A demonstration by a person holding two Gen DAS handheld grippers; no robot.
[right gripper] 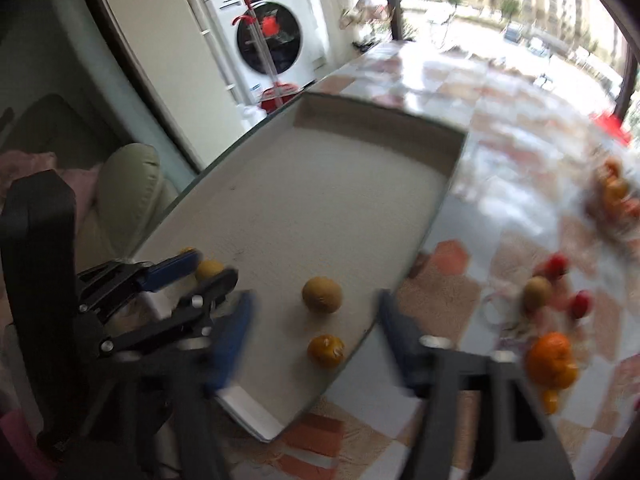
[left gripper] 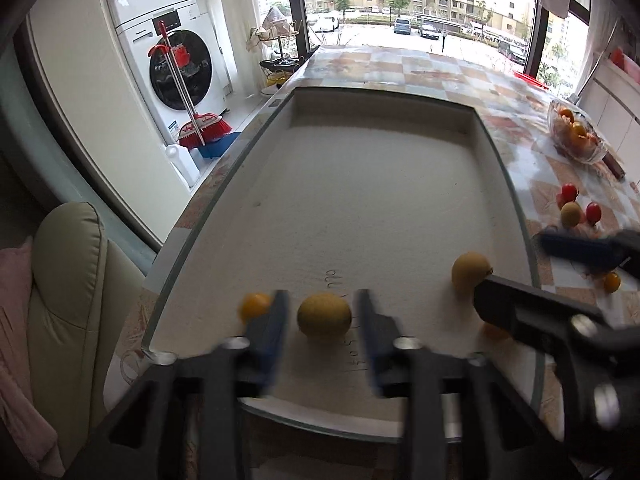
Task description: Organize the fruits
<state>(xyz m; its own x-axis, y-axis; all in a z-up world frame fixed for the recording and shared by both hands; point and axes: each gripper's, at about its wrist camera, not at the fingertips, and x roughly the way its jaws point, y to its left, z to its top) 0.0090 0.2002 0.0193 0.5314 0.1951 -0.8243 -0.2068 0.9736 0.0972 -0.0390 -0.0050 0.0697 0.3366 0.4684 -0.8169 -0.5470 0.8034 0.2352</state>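
Matte round yellow fruit point(left gripper: 324, 315) sits between parted left tongs point(left gripper: 323, 314) on felt-lined tray point(left gripper: 360, 184)

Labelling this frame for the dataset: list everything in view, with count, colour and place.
tray: 1, off-white, on the table
tan round fruits: 2 in the tray, near end; 1 more on the table right of it
orange fruits: 2 in the tray; more loose on the table to the right
red fruits: 2, on the table, right
glass bowl: 1, clear, holds orange fruits, far right
washing machine: 1, white, left
broom: 1, red, against the machine
left gripper: open around a tan fruit
right gripper: open over the tray
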